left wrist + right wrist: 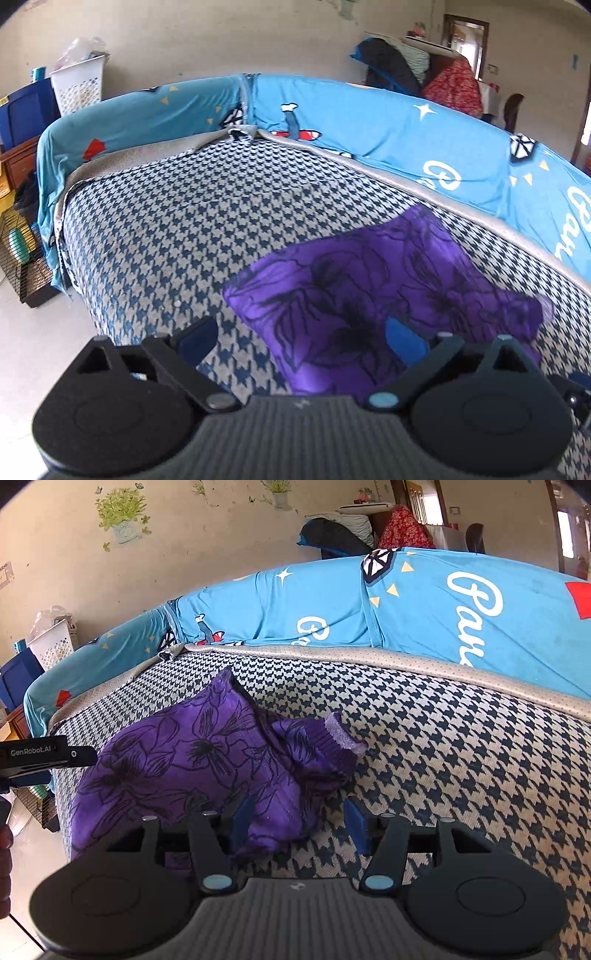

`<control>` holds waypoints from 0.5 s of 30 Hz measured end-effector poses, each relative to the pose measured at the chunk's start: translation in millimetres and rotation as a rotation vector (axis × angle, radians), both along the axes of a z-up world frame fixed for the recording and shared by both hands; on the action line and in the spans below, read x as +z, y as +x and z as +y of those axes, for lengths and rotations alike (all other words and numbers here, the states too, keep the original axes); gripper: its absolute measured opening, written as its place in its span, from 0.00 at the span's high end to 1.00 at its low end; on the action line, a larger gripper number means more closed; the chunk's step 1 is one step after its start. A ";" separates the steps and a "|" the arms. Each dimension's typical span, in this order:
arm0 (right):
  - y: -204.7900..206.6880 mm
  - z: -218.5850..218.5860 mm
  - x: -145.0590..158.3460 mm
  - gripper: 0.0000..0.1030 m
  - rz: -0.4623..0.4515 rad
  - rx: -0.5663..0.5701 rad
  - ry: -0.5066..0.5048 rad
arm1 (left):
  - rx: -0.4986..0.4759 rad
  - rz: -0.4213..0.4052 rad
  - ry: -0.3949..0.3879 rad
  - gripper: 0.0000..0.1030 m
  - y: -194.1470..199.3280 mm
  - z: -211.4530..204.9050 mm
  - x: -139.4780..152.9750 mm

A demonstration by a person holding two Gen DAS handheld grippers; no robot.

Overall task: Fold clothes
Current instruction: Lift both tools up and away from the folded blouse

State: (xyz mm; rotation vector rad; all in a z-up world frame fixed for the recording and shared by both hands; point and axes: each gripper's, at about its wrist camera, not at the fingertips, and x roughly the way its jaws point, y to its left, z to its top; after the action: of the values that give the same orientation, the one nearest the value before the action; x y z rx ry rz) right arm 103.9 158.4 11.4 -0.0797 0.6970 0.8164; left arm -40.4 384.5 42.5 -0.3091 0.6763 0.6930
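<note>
Purple top point(192, 760) lay folded on the bed point(177, 221), near its blue bolster point(369, 122). Both tools, left point(301, 338) and right point(299, 821), were open, gripping nothing. I'd tuck that stray cuff point(341, 734) next.

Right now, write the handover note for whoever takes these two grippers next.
Left gripper: jaws wide open, nothing held; its right finger sits over the garment's near edge.
Right gripper: jaws open, not pressing; the garment's near right edge lies between them.
Purple floral garment: lying on the houndstooth seat cover near the front edge, bunched into a rough bundle, with a ribbed cuff sticking out on the right.
Blue printed sheet covers the backrest behind.
Done: garment is gathered compactly, both grippers free of it.
Left: tuck or fold in the loose cuffed sleeve, square up the bundle.
</note>
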 end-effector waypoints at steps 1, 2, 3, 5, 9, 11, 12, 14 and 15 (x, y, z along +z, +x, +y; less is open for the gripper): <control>-2.3 -0.4 -1.9 0.48 0.002 -0.007 -0.009 | -0.015 0.010 0.001 0.05 -2.0 -7.6 -1.8; -4.0 0.3 -3.9 0.48 0.000 -0.017 -0.024 | -0.030 0.020 0.003 0.05 -4.0 -15.1 -3.7; -5.4 1.7 -6.0 0.48 -0.004 -0.028 -0.041 | -0.042 0.031 -0.002 0.05 -6.1 -20.5 -6.7; -6.8 3.9 -11.0 0.48 -0.011 -0.043 -0.059 | -0.065 0.058 -0.010 0.05 -9.7 -29.7 -13.6; -4.2 11.4 -20.1 0.48 -0.009 -0.073 -0.076 | -0.070 0.099 0.009 0.02 -11.8 -37.9 -24.4; 0.4 17.2 -26.4 0.48 -0.005 -0.100 -0.103 | -0.066 0.112 0.012 0.00 -12.4 -36.9 -28.7; 2.7 20.1 -29.6 0.48 -0.002 -0.113 -0.117 | -0.066 0.118 0.008 0.00 -12.1 -36.2 -30.8; 4.4 24.5 -35.6 0.47 -0.017 -0.117 -0.148 | -0.065 0.128 0.001 0.00 -12.2 -35.4 -34.7; 4.9 26.6 -38.6 0.46 -0.026 -0.116 -0.164 | -0.064 0.133 0.000 0.00 -12.7 -35.5 -36.3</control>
State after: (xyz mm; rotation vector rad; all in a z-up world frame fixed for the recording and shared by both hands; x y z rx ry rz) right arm 108.8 185.0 -27.3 -0.1960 0.7362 0.6448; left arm -53.1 349.0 6.1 -0.2418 0.8092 0.6562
